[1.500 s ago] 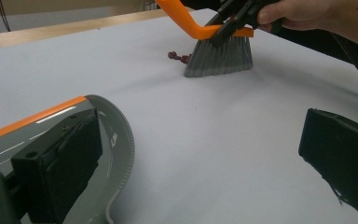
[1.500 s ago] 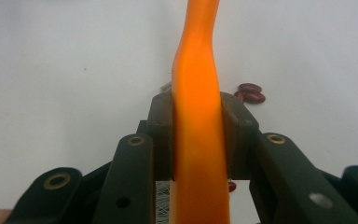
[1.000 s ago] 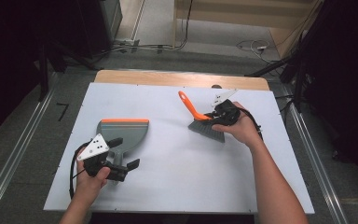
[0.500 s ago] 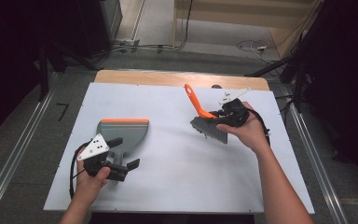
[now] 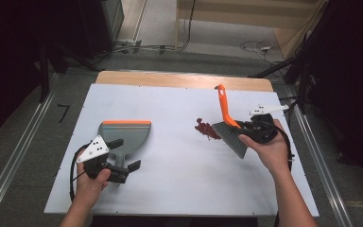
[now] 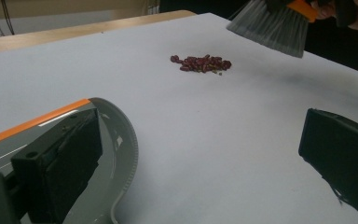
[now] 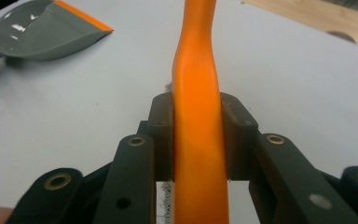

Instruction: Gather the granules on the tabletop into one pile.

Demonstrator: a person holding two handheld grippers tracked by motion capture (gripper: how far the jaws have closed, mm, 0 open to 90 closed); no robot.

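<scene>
The right tool (image 5: 253,128) is clamped on the orange handle of the brush (image 5: 227,124); in the right gripper view the two jaws press flat against the handle (image 7: 196,126) from either side. The brush hangs in the air over the right part of the desk (image 5: 179,189), handle pointing up and away from the person, grey bristles slanting down toward the desk without touching it. Just left of the bristles lies a small heap of red beans (image 5: 208,129), close by but apart from them.

The left tool (image 5: 123,158) sits low at the near left of the desk with its jaws wide apart and nothing pressed between them. In the left gripper view one jaw lies over the grey rim of the dustpan (image 6: 116,154) and the other stands well off over bare desk. The dustpan (image 5: 124,136) lies flat, its orange lip turned away from the person, well apart from the beans (image 6: 200,63). The brush's bristles (image 6: 270,28) hang above and beyond the heap in that view.
</scene>
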